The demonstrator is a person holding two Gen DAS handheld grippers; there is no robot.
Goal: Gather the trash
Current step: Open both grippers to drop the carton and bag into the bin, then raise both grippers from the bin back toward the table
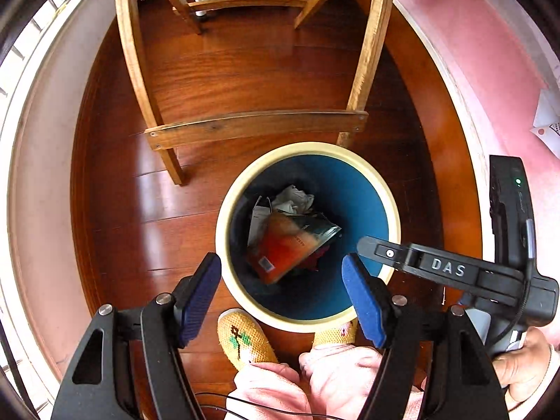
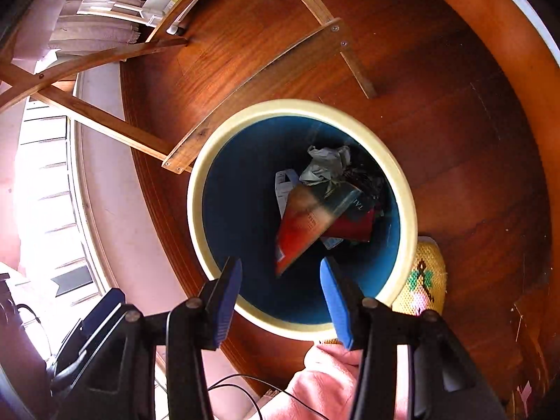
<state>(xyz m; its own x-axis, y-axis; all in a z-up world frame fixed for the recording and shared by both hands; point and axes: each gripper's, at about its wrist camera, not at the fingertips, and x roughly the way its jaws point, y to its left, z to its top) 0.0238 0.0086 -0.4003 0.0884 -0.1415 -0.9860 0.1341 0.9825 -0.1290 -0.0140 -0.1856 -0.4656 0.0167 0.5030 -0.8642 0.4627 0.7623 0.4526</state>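
Observation:
A round bin with a cream rim (image 1: 221,231) (image 2: 194,196) and a blue inside stands on the wood floor. In it lie a red and orange booklet (image 1: 288,250) (image 2: 302,232), tilted and slightly blurred, and crumpled white paper (image 1: 295,198) (image 2: 327,164). My left gripper (image 1: 283,297) points straight down over the bin's near edge, its blue pads wide apart with nothing held. My right gripper (image 2: 281,301) hangs over the bin's near rim, also open and empty. Its black body (image 1: 448,269) reaches in from the right in the left wrist view.
A wooden chair's legs and crossbar (image 1: 255,126) (image 2: 259,84) stand just beyond the bin. The person's yellow knitted slippers (image 1: 245,339) (image 2: 423,280) and pink trouser legs (image 1: 315,378) are beside the bin's near side. A pink wall (image 1: 490,52) runs along the right.

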